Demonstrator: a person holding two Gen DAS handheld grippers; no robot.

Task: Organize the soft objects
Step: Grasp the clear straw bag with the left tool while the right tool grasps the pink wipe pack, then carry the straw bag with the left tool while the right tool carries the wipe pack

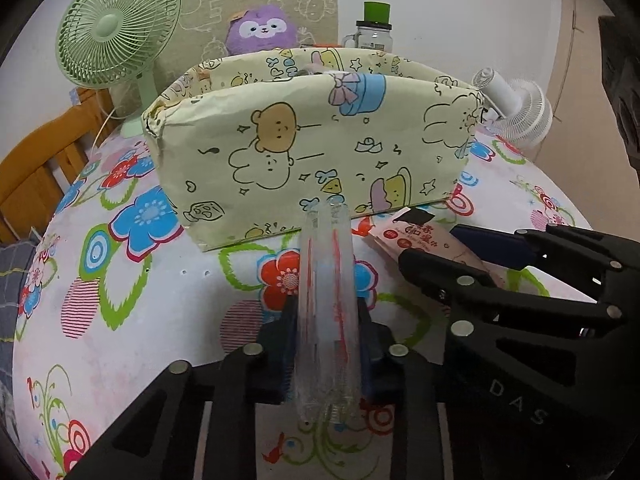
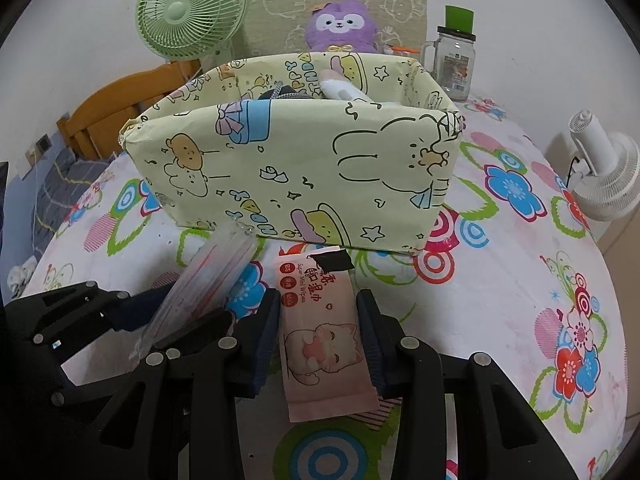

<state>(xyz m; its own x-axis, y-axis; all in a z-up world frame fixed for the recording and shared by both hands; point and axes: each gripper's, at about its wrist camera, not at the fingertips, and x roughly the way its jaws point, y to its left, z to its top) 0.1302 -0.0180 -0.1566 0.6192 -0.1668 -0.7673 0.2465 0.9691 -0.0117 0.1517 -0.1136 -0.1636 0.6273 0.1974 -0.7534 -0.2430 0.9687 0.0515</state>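
Observation:
A pale yellow cartoon-print box (image 1: 316,152) stands on the flowered tablecloth, also in the right wrist view (image 2: 304,176). Soft items lie inside it (image 2: 340,88). My left gripper (image 1: 326,344) is shut on a clear plastic pack (image 1: 326,300) with red print, held in front of the box. My right gripper (image 2: 320,336) is shut on a pink wet-wipes pack (image 2: 324,336) with a cat picture, also in front of the box. In the left wrist view the right gripper (image 1: 520,300) and the wipes pack (image 1: 416,240) show to the right.
A purple plush toy (image 2: 340,28) sits behind the box. A green fan (image 2: 188,8) stands back left, a glass jar with a green lid (image 2: 454,60) back right, a small white fan (image 2: 604,172) at the right. A wooden chair (image 1: 44,160) is beyond the table's left edge.

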